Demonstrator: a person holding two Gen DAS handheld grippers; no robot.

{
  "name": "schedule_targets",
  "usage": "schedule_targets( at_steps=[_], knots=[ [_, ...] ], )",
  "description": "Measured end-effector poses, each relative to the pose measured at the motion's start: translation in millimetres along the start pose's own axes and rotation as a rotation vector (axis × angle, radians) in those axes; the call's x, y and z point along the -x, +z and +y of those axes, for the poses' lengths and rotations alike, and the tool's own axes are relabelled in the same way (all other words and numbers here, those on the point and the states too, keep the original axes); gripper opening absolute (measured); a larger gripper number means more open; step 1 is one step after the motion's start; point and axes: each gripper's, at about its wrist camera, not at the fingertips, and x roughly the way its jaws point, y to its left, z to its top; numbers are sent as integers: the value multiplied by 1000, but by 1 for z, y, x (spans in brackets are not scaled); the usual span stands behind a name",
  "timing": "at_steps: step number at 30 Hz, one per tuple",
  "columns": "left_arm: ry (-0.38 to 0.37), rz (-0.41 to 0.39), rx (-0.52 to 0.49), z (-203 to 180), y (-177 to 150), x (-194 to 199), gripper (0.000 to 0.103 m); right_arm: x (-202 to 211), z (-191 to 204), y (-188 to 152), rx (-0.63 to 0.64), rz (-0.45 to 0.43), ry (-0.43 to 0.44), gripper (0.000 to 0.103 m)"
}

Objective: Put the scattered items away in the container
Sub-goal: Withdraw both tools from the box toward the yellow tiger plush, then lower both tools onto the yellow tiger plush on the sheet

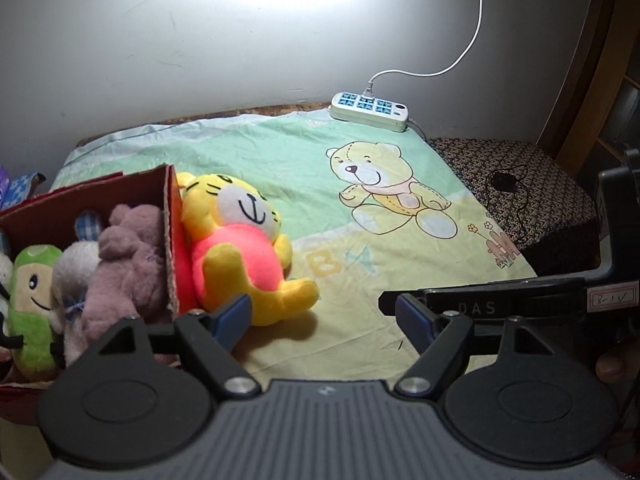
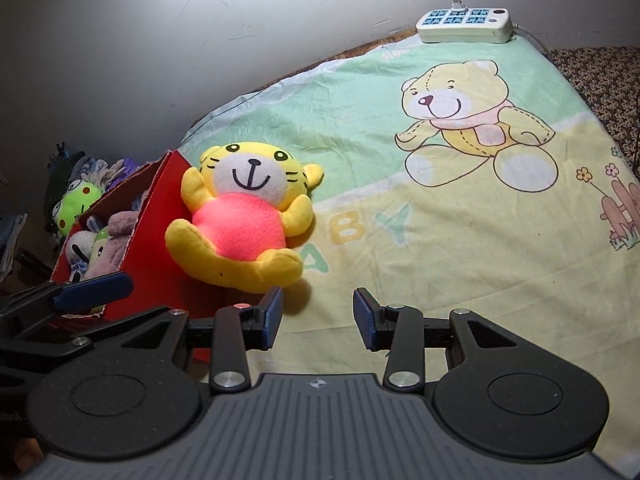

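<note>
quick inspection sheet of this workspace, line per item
surface: bear-print sheet on a bed
job's things: tiger plush outside, leaning on the red box; box holds several plushes, among them a purple plush
clutter: power strip by the wall
grippers: left gripper open, empty; right gripper open, empty
cables: white cord plugged into the strip; black cable on the patterned cover
surroundings: white wall; frog plush behind the box

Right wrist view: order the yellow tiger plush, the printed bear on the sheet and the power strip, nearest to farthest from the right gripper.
From the right gripper:
1. Yellow tiger plush, just ahead to the left, leaning on the red box.
2. Printed bear, farther ahead to the right, on the sheet.
3. Power strip, at the far edge by the wall.
</note>
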Motion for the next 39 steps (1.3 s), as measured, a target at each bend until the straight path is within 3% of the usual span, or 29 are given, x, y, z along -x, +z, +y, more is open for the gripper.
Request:
schedule_targets(
  at_steps=[12, 24, 27, 31, 39],
  knots=[
    [-27, 22, 113, 29, 29, -31, 77, -37, -6, 8, 34, 48, 95, 46],
    [-3, 61, 124, 37, 39, -60, 79, -88, 2, 20, 22, 87, 193, 49],
    [1, 66, 123, 38, 39, -61, 80, -95, 3, 19, 15, 82, 206, 42],
    [-9, 69, 140, 41, 40, -61, 80, -98, 0, 21, 15, 81, 232, 23],
    [-35, 63, 125, 33, 40, -54, 81, -70, -9, 23, 19, 53, 231, 18]
  ],
)
